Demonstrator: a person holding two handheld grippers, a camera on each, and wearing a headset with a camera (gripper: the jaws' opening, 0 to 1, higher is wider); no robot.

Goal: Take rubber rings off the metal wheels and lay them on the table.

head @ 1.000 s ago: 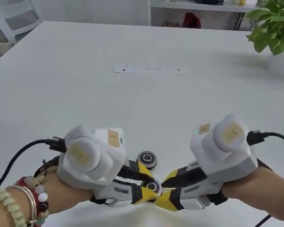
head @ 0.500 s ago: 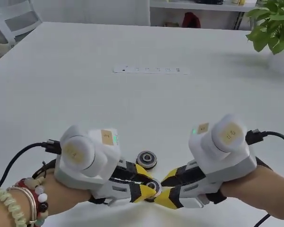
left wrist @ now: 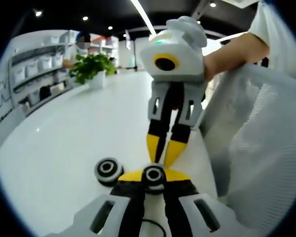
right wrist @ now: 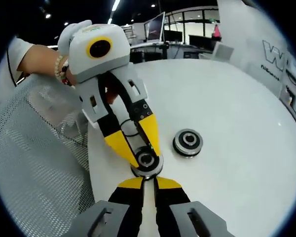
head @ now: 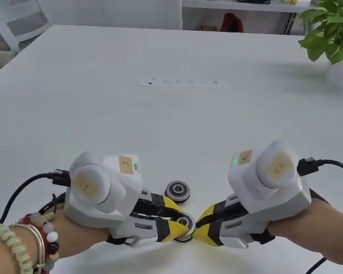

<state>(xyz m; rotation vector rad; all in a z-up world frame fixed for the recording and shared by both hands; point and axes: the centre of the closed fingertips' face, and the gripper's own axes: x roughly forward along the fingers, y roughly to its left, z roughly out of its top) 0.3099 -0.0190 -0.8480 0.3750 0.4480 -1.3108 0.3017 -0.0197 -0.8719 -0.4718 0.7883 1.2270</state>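
Metal wheels (head: 177, 191) (head: 186, 222), two; grippers (head: 179, 226) (head: 206, 225), two.

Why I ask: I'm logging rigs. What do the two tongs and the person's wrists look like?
The left tongs and the right tongs match: white-grey bodies, black jaws with yellow tips, a black cable trailing each. The left wrist wears bead bracelets, pale green and red with white.
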